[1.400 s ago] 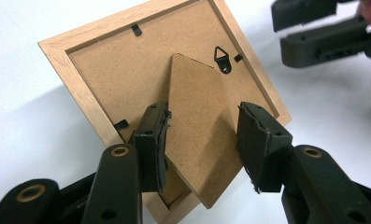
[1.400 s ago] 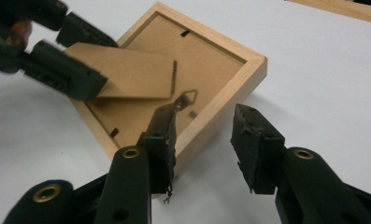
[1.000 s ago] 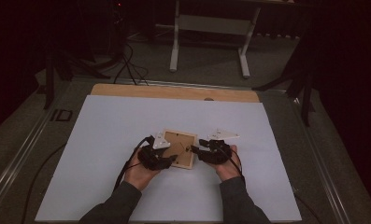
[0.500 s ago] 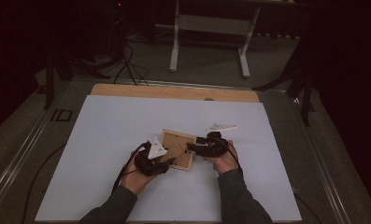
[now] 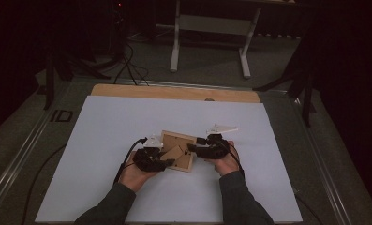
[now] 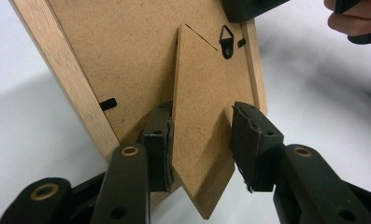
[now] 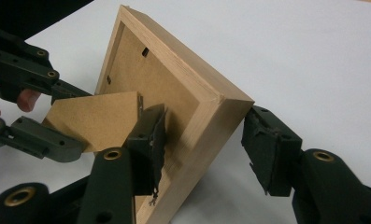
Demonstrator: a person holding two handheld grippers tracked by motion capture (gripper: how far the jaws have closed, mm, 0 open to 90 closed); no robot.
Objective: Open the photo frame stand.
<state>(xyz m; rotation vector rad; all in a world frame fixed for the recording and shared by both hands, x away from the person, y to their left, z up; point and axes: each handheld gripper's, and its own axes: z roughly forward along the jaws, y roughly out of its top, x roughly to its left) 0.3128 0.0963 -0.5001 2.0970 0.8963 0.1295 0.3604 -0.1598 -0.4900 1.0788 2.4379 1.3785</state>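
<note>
Frame point(image 5: 176, 151): wooden, back uppermost, tilted, held mid-table on the white sheet point(image 5: 104, 140) between both grippers. Stand point(image 6: 199, 135): fibreboard, swung out from the back. Left gripper point(image 6: 199, 144): jaws were spread either side of the stand. Right gripper point(image 7: 204, 149): jaws were spread astride the frame's edge.

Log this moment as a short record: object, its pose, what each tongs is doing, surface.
object: wooden picture frame, back side showing, with fibreboard easel stand
pose: one edge lifted off the white table sheet
left tongs: jaws straddle the stand; left pad touches it, right pad apart
right tongs: jaws straddle the frame's corner, right pad apart
hanger: small black metal loop on the backing
</note>
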